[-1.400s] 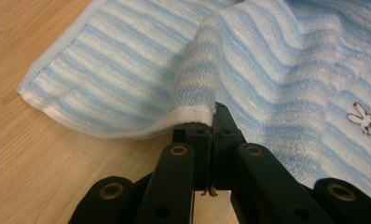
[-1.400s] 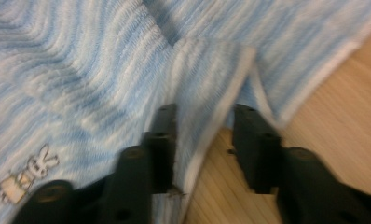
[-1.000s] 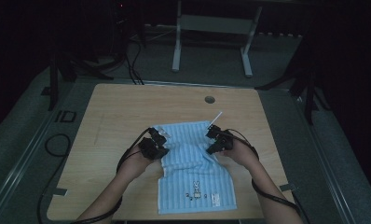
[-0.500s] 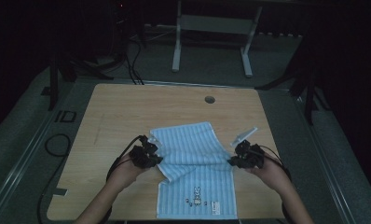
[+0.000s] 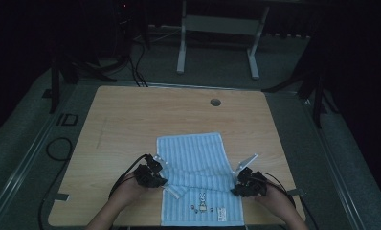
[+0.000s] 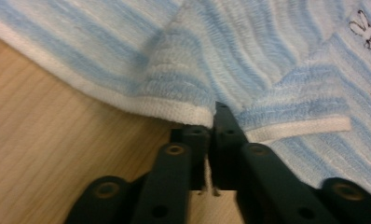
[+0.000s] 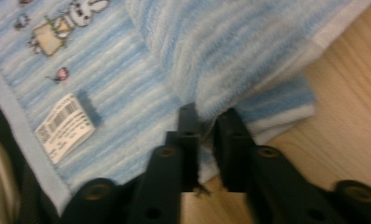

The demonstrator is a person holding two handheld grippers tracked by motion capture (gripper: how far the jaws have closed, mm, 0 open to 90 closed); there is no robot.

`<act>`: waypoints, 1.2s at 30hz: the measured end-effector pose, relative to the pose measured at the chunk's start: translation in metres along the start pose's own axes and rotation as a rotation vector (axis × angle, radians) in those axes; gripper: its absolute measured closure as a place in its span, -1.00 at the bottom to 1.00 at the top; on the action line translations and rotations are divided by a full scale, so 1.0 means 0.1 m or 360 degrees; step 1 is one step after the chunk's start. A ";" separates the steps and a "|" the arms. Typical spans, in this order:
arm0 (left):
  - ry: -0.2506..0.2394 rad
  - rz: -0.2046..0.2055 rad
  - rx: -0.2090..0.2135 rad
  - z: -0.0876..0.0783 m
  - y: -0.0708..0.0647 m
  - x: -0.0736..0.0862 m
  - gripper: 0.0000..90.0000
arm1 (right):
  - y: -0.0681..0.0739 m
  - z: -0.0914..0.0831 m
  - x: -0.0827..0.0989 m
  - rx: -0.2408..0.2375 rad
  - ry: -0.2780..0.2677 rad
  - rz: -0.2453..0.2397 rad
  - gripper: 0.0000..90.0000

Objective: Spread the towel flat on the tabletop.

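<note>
Wooden table (image 5: 131, 120) bears one striped towel (image 5: 193, 153), seemingly between two grippers.

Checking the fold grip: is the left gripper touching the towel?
Touching. In the left gripper view, the left gripper pinches the towel hem between its jaws.
</note>
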State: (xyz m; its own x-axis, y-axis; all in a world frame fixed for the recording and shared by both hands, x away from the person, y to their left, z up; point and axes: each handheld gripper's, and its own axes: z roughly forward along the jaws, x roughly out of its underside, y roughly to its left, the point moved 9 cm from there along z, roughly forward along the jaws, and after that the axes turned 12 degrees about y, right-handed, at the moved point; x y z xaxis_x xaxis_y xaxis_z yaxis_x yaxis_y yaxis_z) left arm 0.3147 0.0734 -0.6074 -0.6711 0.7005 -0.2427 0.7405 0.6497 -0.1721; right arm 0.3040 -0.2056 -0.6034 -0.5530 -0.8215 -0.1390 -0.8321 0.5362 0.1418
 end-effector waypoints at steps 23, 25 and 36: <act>-0.0015 0.0007 -0.0223 -0.19 0.44 -0.50 0.98 | -0.43 -0.17 -0.78 0.0134 -0.0069 0.0044 1.00; 0.0019 0.0000 -0.0233 -0.10 0.49 -0.54 0.98 | -0.48 -0.09 -0.82 0.0137 -0.0033 0.0055 1.00; 0.0039 -0.0020 -0.0260 0.10 0.72 -0.84 0.97 | -0.77 0.05 -0.91 0.0190 0.0043 0.0129 1.00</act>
State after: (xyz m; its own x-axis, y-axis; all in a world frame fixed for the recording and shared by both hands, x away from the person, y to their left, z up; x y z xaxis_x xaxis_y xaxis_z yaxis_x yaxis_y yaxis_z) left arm 0.4247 0.0585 -0.6090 -0.6825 0.6976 -0.2179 0.7174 0.6965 -0.0171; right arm 0.4180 -0.1715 -0.6061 -0.6187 -0.7786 -0.1049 -0.7847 0.6190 0.0337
